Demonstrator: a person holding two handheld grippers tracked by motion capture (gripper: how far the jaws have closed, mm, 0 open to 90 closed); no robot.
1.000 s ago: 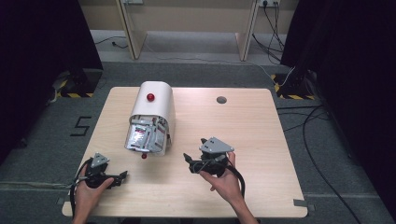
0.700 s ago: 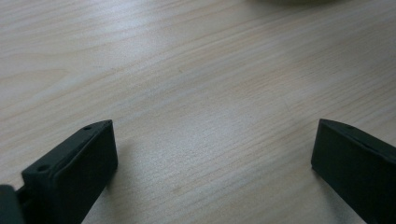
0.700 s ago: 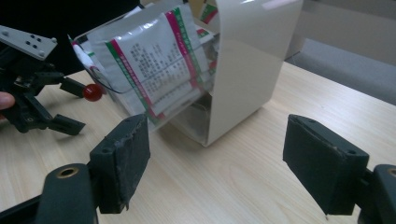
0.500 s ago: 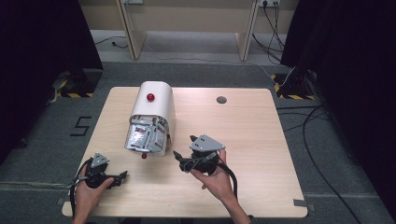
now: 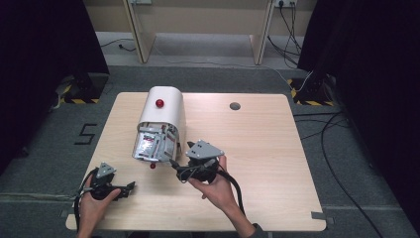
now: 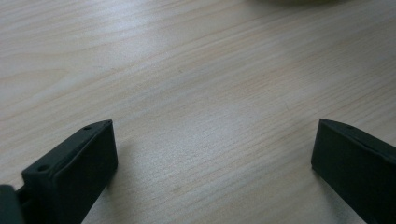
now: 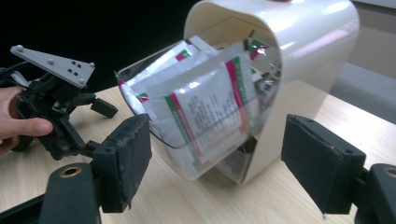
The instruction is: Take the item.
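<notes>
A white, round-topped box (image 5: 163,116) lies on the wooden table (image 5: 267,148) with a red knob (image 5: 159,103) on top. Its clear front flap (image 5: 152,145) hangs open and holds several white sachets (image 7: 205,112) with red and green stripes. A small red knob (image 5: 152,165) sits at the flap's low edge. My right gripper (image 5: 177,170) is open just right of the flap. In the right gripper view its jaws (image 7: 215,163) frame the flap without touching it. My left gripper (image 5: 126,189) rests open near the front left edge, with bare wood between its jaws (image 6: 210,158).
A round grey cable hole (image 5: 235,105) lies at the back of the table. In the right gripper view a hand holds the left gripper (image 7: 60,107) to the left of the box. Cables (image 5: 307,124) run over the floor on the right.
My right gripper has moved left across the table, closer to the box's open flap. The left gripper has stayed where it was.
</notes>
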